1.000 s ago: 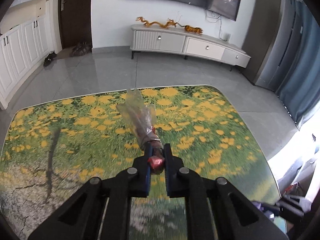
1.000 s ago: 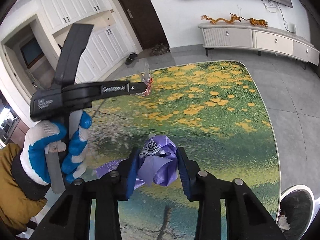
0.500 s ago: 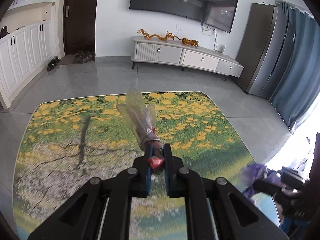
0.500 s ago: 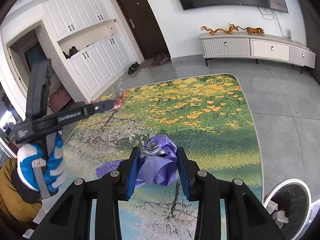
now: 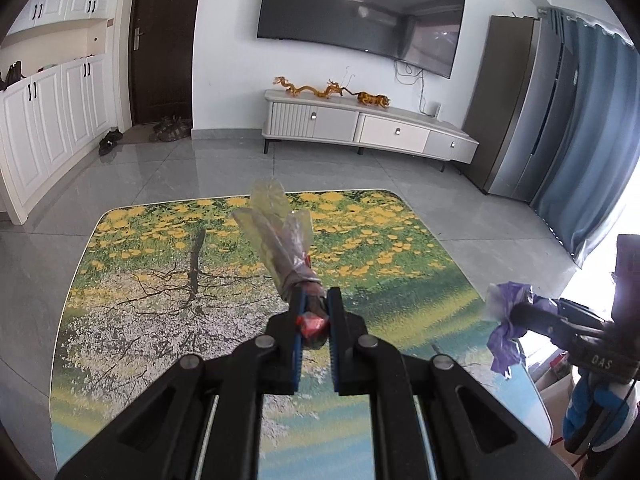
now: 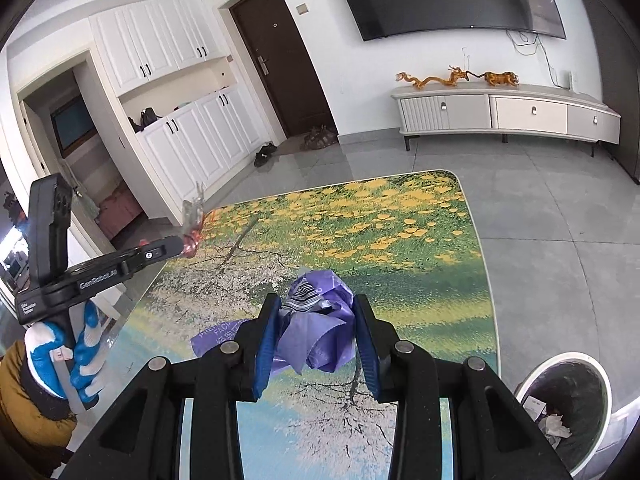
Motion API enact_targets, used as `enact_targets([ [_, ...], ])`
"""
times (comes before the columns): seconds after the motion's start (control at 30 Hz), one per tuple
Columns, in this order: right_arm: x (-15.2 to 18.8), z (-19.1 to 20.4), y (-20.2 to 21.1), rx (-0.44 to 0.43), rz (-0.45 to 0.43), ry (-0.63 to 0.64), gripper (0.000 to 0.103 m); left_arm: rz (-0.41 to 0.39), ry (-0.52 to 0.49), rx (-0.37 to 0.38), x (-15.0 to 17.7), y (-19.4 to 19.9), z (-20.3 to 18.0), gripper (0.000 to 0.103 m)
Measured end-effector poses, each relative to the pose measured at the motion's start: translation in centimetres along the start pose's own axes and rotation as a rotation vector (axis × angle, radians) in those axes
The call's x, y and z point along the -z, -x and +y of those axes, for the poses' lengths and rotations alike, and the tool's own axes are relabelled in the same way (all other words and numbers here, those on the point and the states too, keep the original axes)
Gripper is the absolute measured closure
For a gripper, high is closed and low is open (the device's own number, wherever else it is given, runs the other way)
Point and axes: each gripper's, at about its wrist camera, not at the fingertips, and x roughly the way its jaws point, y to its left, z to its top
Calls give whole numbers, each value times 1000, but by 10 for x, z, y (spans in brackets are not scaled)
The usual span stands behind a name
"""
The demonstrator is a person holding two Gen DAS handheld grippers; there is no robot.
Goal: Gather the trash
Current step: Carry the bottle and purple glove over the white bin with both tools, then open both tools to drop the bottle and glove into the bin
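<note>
Two clenched tools: left tool [image 5: 315, 312] on clear wrapper [image 5: 280, 236], right tool [image 6: 316, 334] on purple wrapper [image 6: 316, 320], trash bin [image 6: 560, 408] seemingly cut off.

A white wall [image 5: 228, 60] carries a large dark television [image 5: 360, 16] (curved, with faint reflections). Below it stands a long pale cabinet [image 5: 368, 128] on dark legs, with golden dragon figures [image 5: 308, 88] on top. A dark brown door [image 5: 164, 40] is at the left, shoes [image 5: 110, 142] on the floor near it. White cupboards [image 6: 176, 92] line the left side. The floor [image 5: 180, 176] is glossy grey tile. A table [image 5: 132, 300] with a printed top of yellow flowers and a tree fills the foreground. Blue curtains [image 5: 592, 140] hang at the right beside a tall grey cabinet [image 5: 508, 100], where bright daylight comes in.
</note>
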Motion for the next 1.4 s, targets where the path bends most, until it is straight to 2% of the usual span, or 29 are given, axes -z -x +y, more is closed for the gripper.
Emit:
enact_targets([
  [0.27, 4, -20, 30, 42, -44, -32, 69, -6, -57, 65, -3, 12, -36, 93],
  [0.53, 23, -87, 71, 175, -73, -135, 69, 40, -167, 195, -4, 0, -112, 93],
  [0.8, 49, -168, 110, 379, -64, -264, 69, 134, -299, 323, 6, -41, -215, 93],
  [0.97, 68, -212, 121, 479, -22, -342, 69, 216, -351, 388, 14, -74, -269, 93],
  [1.13, 83, -239, 116, 535, 42, -378, 69, 317, -359, 449, 25, -115, -313, 93],
  [1.4, 97, -276, 102, 584, 123, -420, 67, 430, -351, 482, 43, -164, -364, 92],
])
